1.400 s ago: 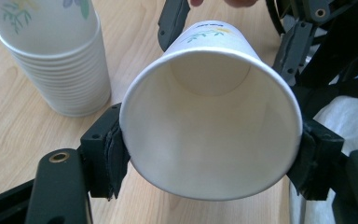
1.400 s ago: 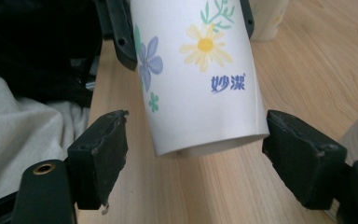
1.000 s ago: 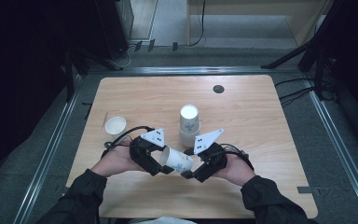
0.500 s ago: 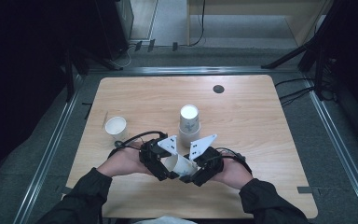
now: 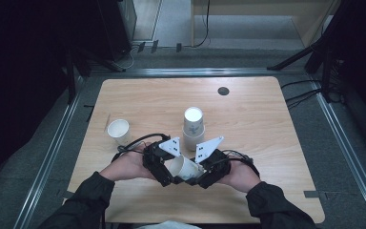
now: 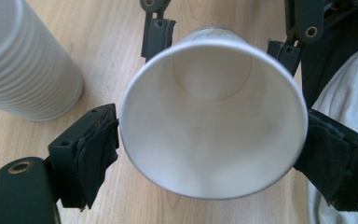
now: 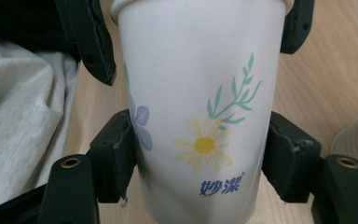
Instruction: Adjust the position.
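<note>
Right gripper [image 5: 199, 175] pinches the paper cup [image 5: 183, 168] near its base; left gripper [image 5: 167, 171], jaws just spread, flanks its rim.

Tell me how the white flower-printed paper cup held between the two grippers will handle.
The white flower-printed paper cup is probably very light: the left gripper view shows it empty. Its thin wall likely dents easily; the rim already looks slightly out of round. Set on its side, its tapered body would probably roll in a curve.

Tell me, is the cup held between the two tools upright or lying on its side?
On its side. The cup lies level above the table, its mouth facing the left tool; inside it looks empty.
</note>
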